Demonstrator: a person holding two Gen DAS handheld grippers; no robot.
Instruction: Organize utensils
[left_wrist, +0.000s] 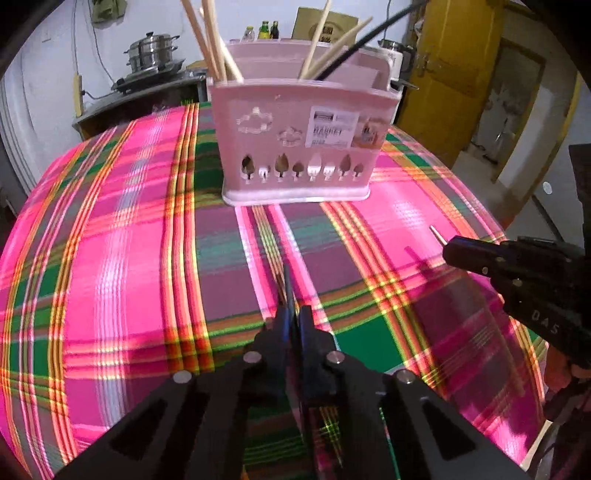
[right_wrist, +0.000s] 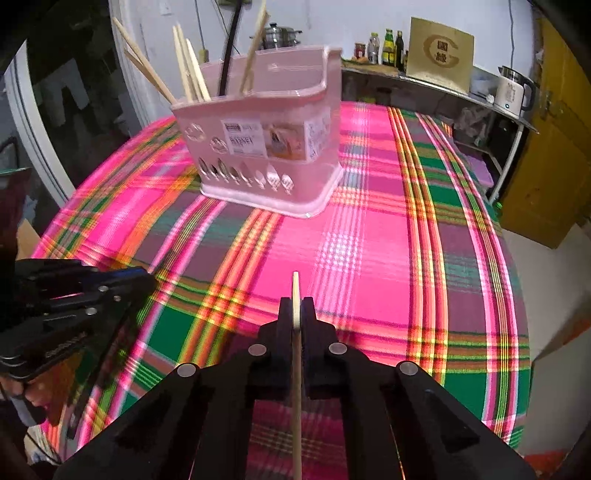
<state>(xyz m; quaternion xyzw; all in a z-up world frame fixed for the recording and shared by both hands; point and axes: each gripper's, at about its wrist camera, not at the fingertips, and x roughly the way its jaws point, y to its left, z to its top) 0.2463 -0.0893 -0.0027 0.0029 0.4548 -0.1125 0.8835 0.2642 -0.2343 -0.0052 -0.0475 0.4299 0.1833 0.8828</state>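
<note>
Right wrist view, right gripper (right_wrist: 296, 306) fingers clamped on a pale wooden chopstick (right_wrist: 296, 354) above the plaid surface (right_wrist: 388, 258), left gripper (left_wrist: 291, 317) fingers pinching a dark chopstick (left_wrist: 287, 284), pink basket (right_wrist: 266, 136) far, bristling with chopsticks.

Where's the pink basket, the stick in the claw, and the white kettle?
pink basket (right_wrist: 258, 147): right wrist view, front wall by the label.
light chopstick (right_wrist: 296, 295): right wrist view, tip past the right gripper (right_wrist: 296, 314).
white kettle (right_wrist: 511, 94): right wrist view, body.
</note>
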